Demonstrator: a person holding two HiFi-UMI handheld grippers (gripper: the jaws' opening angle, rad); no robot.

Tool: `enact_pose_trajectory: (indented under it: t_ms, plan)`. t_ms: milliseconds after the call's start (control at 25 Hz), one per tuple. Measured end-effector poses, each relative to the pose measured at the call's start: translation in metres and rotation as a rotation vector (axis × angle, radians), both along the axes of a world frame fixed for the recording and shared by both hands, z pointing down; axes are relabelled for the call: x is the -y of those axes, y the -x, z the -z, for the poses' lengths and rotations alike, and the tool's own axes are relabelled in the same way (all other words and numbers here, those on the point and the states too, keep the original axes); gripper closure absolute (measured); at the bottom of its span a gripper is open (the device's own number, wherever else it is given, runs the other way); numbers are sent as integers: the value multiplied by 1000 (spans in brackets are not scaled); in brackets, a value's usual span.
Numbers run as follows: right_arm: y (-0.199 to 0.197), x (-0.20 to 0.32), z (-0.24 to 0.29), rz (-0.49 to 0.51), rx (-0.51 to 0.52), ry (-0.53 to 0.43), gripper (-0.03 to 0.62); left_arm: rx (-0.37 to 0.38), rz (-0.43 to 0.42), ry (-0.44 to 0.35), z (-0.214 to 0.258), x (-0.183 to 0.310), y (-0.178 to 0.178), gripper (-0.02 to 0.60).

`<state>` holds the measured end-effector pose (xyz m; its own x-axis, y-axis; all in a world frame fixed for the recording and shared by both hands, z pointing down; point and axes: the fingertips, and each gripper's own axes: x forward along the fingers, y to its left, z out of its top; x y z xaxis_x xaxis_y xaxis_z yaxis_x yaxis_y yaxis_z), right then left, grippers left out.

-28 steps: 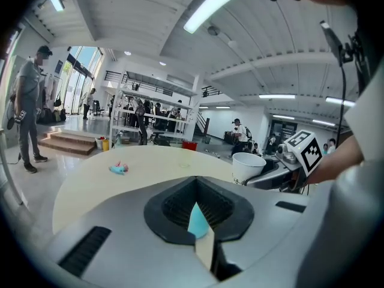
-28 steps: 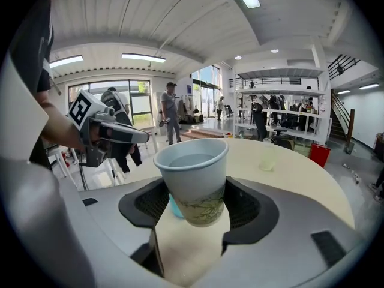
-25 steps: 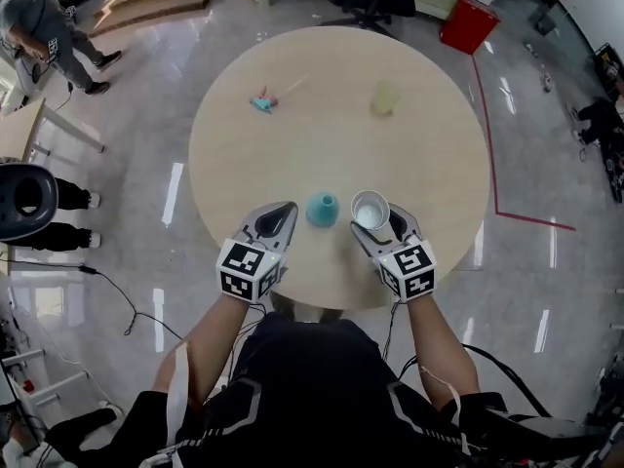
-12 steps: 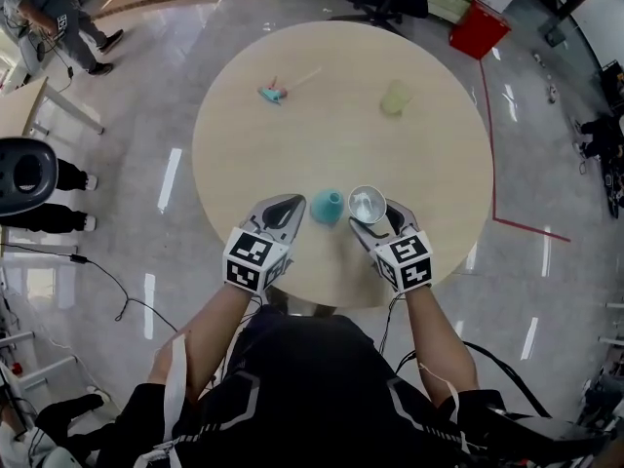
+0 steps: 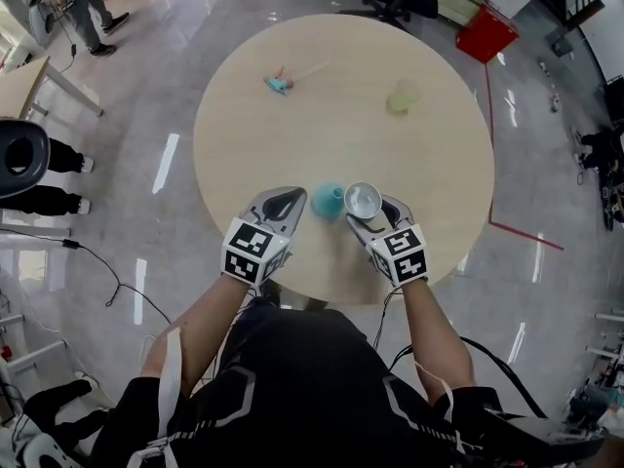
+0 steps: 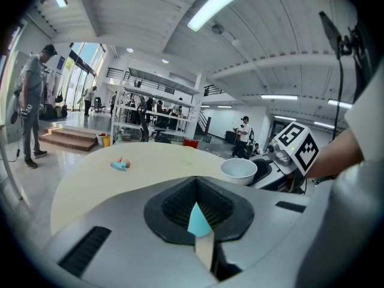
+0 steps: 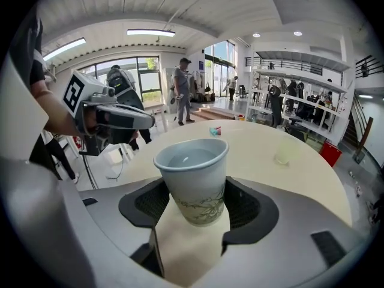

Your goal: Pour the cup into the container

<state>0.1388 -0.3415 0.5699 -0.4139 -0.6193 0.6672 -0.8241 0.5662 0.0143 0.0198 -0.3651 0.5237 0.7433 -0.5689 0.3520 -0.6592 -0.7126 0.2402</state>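
Two points: the right hand-held gripper [image 5: 369, 213], clamped on the cup [image 5: 362, 199], should tip it slowly over the teal container [image 5: 327, 200]; the left hand-held gripper [image 5: 283, 203] has its jaws together, empty.

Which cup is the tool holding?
The white paper cup, gripped between the right tool's jaws. The yellow cup stands alone, far away.

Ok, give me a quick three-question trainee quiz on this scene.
1. True or false: the right claw grips the paper cup.
2. Which stands nearest that cup? A teal container; B plate; C kettle.
3. How many items lie on the table's far half?
Key: 1 true; 2 A; 3 two, a pale green cup and a small toy.
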Motion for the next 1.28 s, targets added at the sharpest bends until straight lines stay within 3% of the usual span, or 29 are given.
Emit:
enact_pose_trajectory:
  t_ms: [1280]
  plan:
    - [1,-3,-18,88,-115,158,303,-16,10,18,-6,5,7,583]
